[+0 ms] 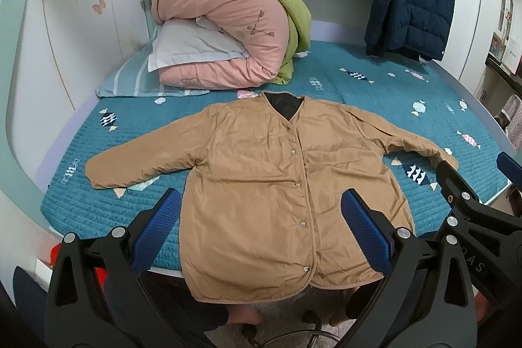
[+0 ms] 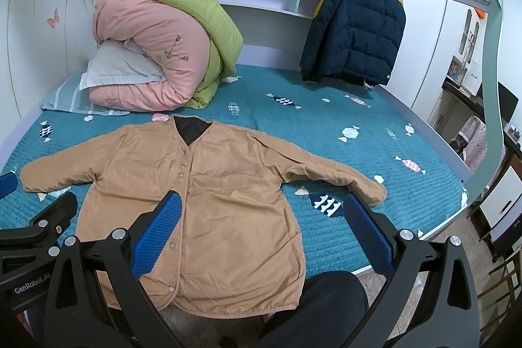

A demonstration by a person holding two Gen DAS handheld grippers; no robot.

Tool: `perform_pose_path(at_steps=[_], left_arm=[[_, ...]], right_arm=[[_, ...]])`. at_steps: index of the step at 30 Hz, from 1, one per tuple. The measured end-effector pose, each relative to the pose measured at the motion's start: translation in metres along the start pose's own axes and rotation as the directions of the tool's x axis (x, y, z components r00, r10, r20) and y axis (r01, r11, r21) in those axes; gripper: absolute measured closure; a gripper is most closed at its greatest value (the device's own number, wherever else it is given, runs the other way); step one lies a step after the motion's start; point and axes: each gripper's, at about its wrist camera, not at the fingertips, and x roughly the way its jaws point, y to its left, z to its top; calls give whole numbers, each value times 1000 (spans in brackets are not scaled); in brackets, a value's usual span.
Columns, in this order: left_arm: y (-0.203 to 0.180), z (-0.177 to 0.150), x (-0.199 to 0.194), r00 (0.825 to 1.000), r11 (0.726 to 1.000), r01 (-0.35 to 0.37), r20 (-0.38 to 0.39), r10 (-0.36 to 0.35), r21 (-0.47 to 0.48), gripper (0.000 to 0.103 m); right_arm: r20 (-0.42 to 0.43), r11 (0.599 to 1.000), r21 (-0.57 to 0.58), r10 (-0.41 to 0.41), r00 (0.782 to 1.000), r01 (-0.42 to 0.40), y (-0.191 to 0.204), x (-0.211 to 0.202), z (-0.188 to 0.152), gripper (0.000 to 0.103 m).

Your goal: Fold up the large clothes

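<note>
Tan snap-front jacket lay face up and spread flat on the teal quilted bed, both sleeves extended outward, its hem hanging over the near bed edge. Left gripper hovered above the lower half of the jacket with fingers released and spread wide; the snap placket lay between them, and neither finger touched the fabric. Right gripper was likewise released, its fingers wide apart; the jacket's lower front lay between them, the left finger over the placket and the right finger just beside the cuff of the sleeve on that side. Each gripper appeared at the edge of the other's view. Beyond the fingertips, past the collar, a rolled pink and green duvet rested on a pale pillow. A navy and yellow puffer jacket hung from the bed frame, beyond the right finger. A dark trouser leg showed below the hem.
</note>
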Motion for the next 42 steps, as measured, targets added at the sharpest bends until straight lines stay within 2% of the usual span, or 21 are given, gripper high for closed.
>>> perform_pose_path(at_steps=[16,25,29,37,42], left_arm=[[23,-4,47,995,998,21,-99,-26,-51,5],[66,-8,91,982,990,6,-187,-32,-140,5],[93,-13,112,973,981,-21,-231,-25,-191,5],[147,-25,148,951,953,-86,-310,-9,-290,5],[183,-35,166,929,930,-140,-370,5,-340,5]], right_arm=[[-96,998,-59,17,995,-23,24,37,-3,7],[-208,990,-92,82,975,-103,60,79,-6,7],[-248,983,-149,68,966,-107,86,98,-9,7],[-326,961,-202,118,938,-191,139,134,-7,7],[-369,934,-253,149,917,-254,179,157,-1,7]])
